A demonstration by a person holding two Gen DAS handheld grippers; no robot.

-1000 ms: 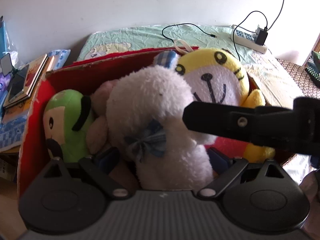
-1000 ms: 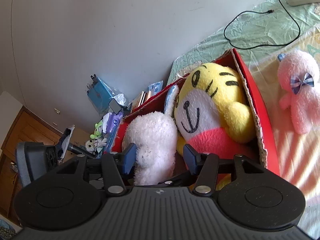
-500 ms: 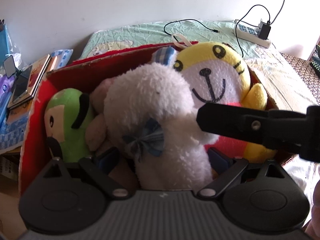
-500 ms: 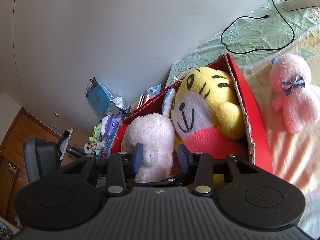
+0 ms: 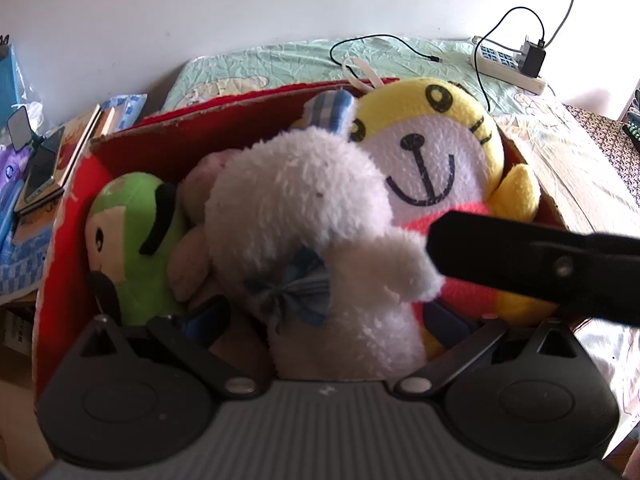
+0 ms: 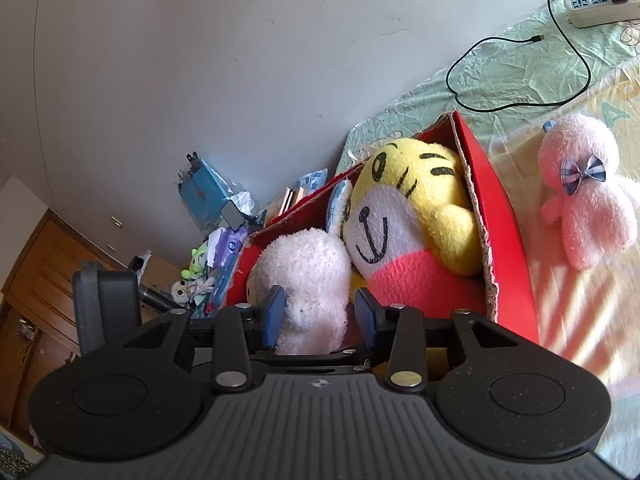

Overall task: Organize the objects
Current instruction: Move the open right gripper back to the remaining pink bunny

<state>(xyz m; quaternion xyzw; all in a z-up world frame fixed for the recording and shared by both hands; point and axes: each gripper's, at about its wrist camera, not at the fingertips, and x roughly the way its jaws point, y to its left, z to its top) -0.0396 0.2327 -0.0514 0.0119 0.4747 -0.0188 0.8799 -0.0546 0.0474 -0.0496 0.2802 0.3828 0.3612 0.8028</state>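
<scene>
White plush rabbit (image 5: 320, 232) sits upright in the red box (image 5: 160, 148), wedged beside the yellow tiger toy (image 5: 432, 148). Left gripper (image 5: 324, 320) fingers spread wide around it, released. Right gripper (image 6: 320, 314) fingers likewise apart. Pink plush (image 6: 584, 188) lies on the bed (image 6: 520, 60), presumably next.

The bed (image 6: 520, 56) carries a red box (image 6: 504, 216), pink plush (image 6: 584, 192), cable (image 6: 516, 76) and power strip (image 6: 596, 4).

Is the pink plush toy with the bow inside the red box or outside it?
Outside. The pink plush toy lies on the bedsheet to the right of the red box, beyond its wall.
</scene>
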